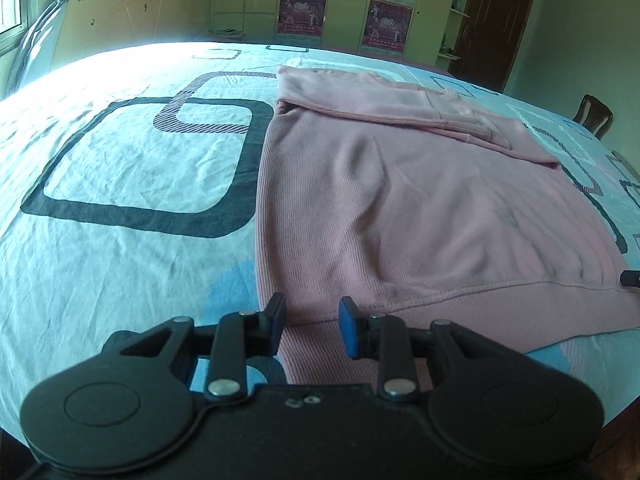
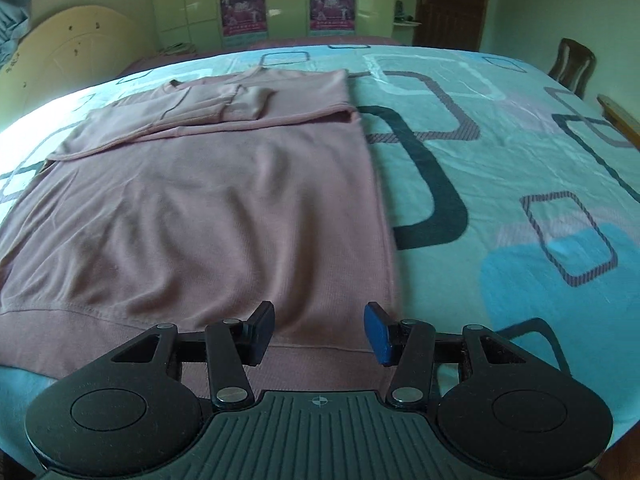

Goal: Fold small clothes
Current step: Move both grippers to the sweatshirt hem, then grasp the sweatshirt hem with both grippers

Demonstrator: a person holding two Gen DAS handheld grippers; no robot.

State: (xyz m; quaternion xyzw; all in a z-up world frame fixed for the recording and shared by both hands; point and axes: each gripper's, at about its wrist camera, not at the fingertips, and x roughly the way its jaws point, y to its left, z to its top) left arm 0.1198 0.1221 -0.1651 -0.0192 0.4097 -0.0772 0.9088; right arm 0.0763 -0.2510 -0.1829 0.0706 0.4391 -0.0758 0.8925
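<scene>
A pink sweater (image 1: 400, 208) lies flat on the bed, its sleeves folded across the chest at the far end (image 1: 420, 108). My left gripper (image 1: 312, 328) is open and empty, hovering over the sweater's near-left hem corner. In the right wrist view the same sweater (image 2: 208, 208) fills the left half. My right gripper (image 2: 320, 332) is open and empty, its jaws straddling the near-right hem corner. The tip of the right gripper shows at the right edge of the left wrist view (image 1: 630, 278).
The bed sheet (image 1: 120, 160) is light blue with dark rounded squares. A wardrobe with posters (image 2: 288, 4), a leaning cream headboard (image 1: 132, 12), a dark door (image 1: 496, 12) and a wooden chair (image 2: 572, 62) stand beyond the bed.
</scene>
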